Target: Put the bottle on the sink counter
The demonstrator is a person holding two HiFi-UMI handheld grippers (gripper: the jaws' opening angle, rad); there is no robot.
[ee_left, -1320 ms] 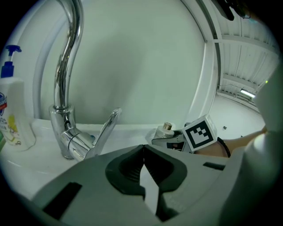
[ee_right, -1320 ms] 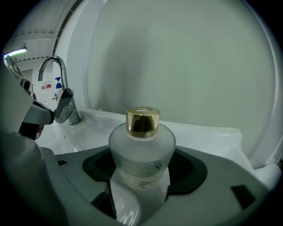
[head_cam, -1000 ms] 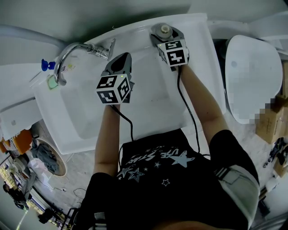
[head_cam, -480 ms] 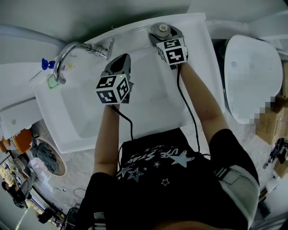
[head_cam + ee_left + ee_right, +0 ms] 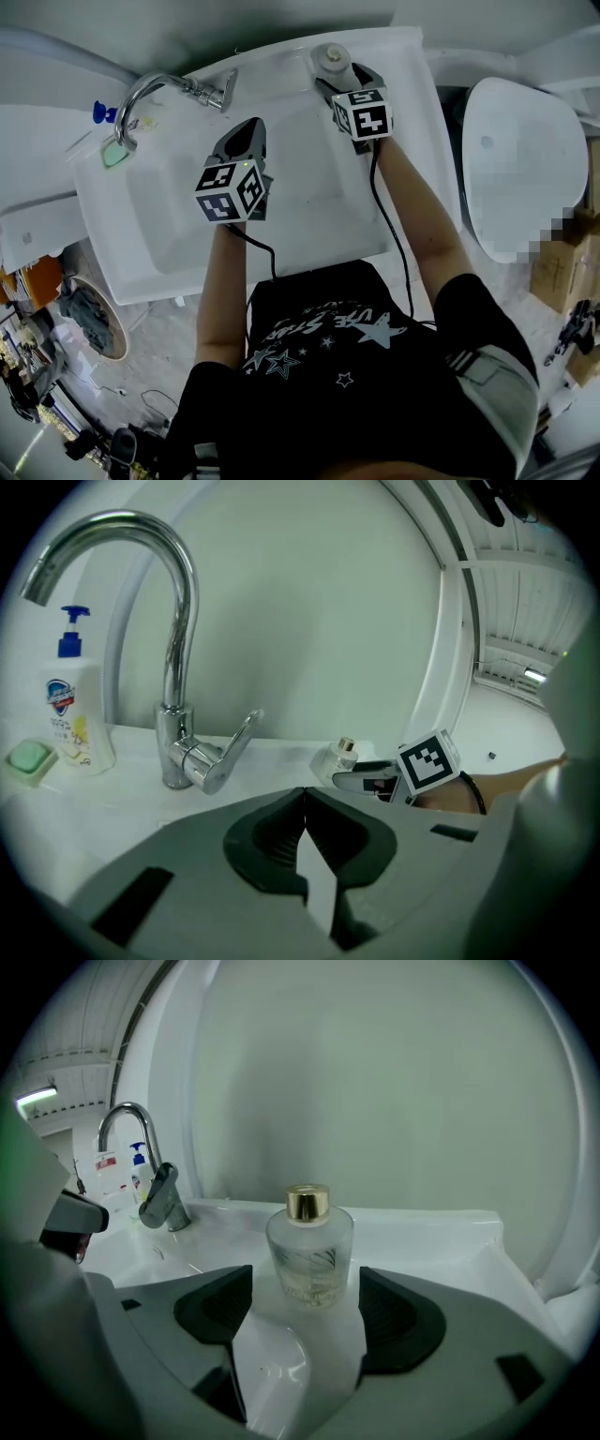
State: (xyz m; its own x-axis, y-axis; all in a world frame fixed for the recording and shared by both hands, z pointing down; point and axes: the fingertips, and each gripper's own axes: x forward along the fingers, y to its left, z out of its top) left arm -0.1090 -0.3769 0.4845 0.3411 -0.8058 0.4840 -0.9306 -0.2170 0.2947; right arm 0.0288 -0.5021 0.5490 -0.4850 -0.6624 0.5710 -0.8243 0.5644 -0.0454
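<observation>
right claw [image 5: 305, 1290] spread wide, bottle [image 5: 309, 1246] upright between, left claw [image 5: 305, 808] clenched empty

The right gripper [image 5: 349, 79] has drawn back a little from the round glass bottle [image 5: 330, 58], toward the person. A second ago its jaws reached around the bottle and hid most of it from above. Now the bottle's whole top shows just beyond the jaw tips, standing upright and free on the sink counter [image 5: 281, 67]. The jaws stand apart, with a gap on each side of the bottle and neither pad touching the glass
</observation>
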